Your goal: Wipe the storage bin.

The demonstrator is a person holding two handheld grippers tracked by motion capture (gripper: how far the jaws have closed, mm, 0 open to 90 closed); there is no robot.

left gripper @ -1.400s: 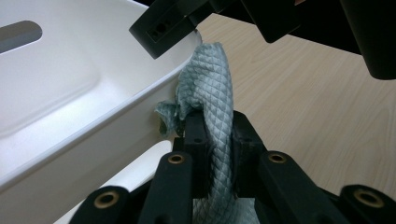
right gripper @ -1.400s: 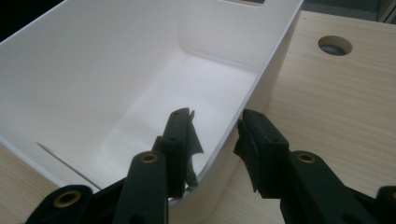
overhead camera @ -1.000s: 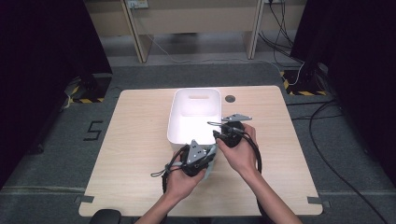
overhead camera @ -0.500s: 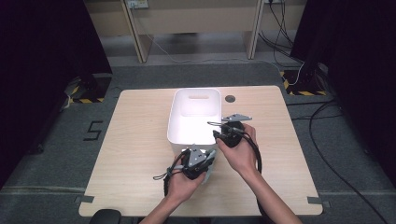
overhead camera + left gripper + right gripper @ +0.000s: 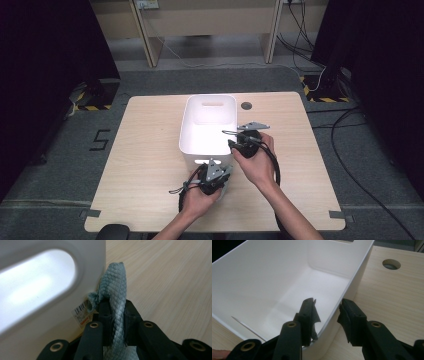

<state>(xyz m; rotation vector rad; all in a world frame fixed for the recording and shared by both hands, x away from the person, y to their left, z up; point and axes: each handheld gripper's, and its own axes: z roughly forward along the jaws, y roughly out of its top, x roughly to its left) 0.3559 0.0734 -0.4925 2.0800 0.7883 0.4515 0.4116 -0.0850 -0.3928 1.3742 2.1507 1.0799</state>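
Note:
A white plastic bin (image 5: 207,125) with handle slots stands in the middle of the wooden table (image 5: 145,150). My left gripper (image 5: 115,307) is shut on a pale teal waffle-weave cloth (image 5: 115,287) with a barcode tag. It holds the cloth against the bin's near wall (image 5: 50,310), just right of the handle slot. In the high view the left gripper (image 5: 214,172) sits low at the bin's front. My right gripper (image 5: 327,306) is open and straddles the bin's right rim (image 5: 352,282), one jaw inside and one outside. The bin's inside looks bare.
A round cable hole (image 5: 246,106) lies in the table behind the bin on the right. Bare wood spreads left and right of the bin. Dark curtains, cables and grey carpet surround the table.
My left gripper has drawn back a little toward the person with the cloth, staying at the bin's front. The right gripper has held its place at the rim.

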